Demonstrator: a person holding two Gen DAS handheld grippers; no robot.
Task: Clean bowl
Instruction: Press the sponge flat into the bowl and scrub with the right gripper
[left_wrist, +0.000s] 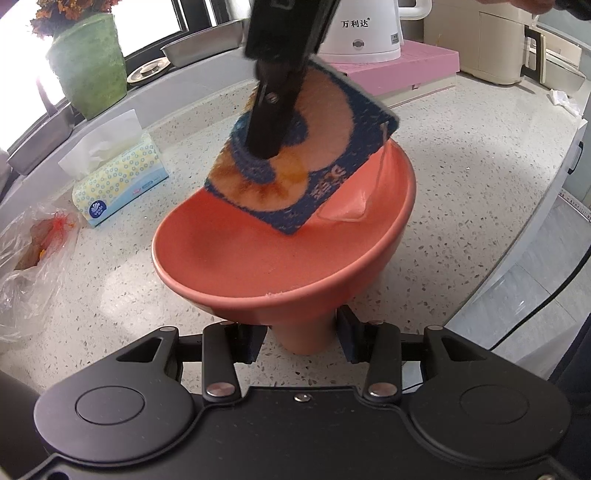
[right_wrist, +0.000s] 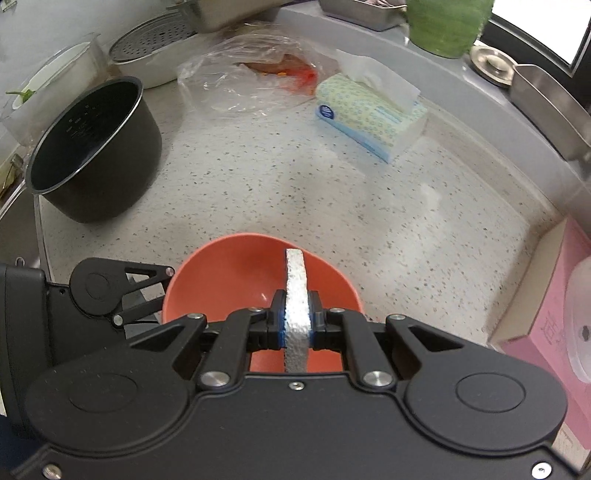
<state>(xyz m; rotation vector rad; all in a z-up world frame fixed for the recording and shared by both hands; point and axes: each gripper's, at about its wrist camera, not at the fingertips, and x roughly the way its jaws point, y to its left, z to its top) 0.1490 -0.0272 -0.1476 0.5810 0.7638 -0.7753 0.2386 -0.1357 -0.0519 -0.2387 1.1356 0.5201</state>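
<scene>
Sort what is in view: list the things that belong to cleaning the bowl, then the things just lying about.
In use:
- orange footed ceramic bowl
- flat printed sponge with white foam edge
- left gripper, on the bowl's foot
- right gripper, clamping the sponge

Lying about:
- patterned tissue pack
- black metal cooker pot
- clear plastic bag
- green vase
- white kettle

A speckled pale surface (right_wrist: 332, 192) is carrying the clutter. A patterned tissue pack (right_wrist: 369, 114) is lying on it with a white sheet sticking up, just beside a crumpled clear plastic bag (right_wrist: 236, 77) that is holding something orange-red. A black pot (right_wrist: 96, 147) is standing empty near the surface's edge. A green vase (left_wrist: 88, 62) with dried flowers is sitting on the raised grey ledge, near a round metal lid (left_wrist: 149, 70) and a steel tray (left_wrist: 203, 42). A white kettle (left_wrist: 365, 33) is resting on a pink box (left_wrist: 417, 70). A perforated steamer tray (right_wrist: 151, 37) is sitting behind the pot.
</scene>
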